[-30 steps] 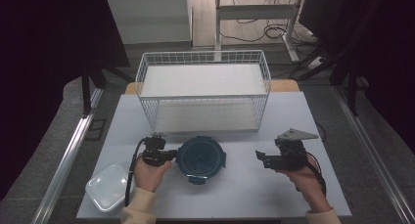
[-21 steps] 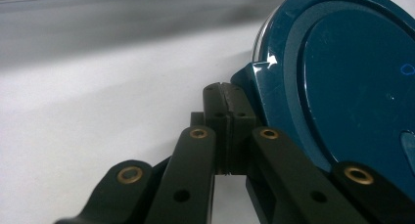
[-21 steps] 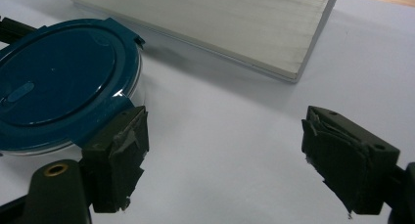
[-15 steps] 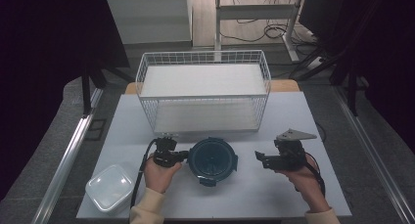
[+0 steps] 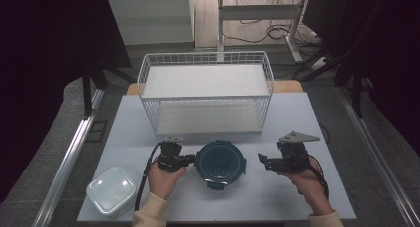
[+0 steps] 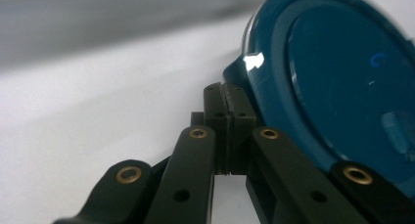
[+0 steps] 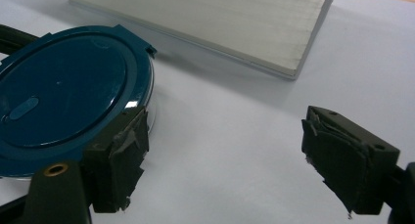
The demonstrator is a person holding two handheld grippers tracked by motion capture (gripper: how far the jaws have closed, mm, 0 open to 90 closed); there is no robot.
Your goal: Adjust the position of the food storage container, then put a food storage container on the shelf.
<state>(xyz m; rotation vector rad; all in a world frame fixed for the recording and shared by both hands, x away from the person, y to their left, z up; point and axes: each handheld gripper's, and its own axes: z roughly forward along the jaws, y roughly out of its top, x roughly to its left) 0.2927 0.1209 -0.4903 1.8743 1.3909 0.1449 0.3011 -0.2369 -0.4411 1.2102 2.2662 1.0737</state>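
- High view: left gripper (image 5: 190,160) has slid the round teal container (image 5: 220,161) rightward across the surface (image 5: 277,197) from where it sat a second ago; it is now near the middle, just in front of the wire basket (image 5: 205,95).
- Left gripper view: fingers (image 6: 229,114) pressed together, nothing visibly between them, tips against the container's (image 6: 342,87) lid rim; looks like pushing or a thin tab pinch, cannot tell which.
- Right gripper (image 5: 265,162): unmoved, fingers wide open, empty, one finger (image 7: 120,150) just beside the container (image 7: 63,92).
- Judgement: container is brought within the right gripper's reach, probably for a two-handed lift or lid work.
- Surface: white; clear square lidded box (image 5: 111,191) at the front left corner, well apart.
- Room: dim, dark floor, cables and desk legs behind.
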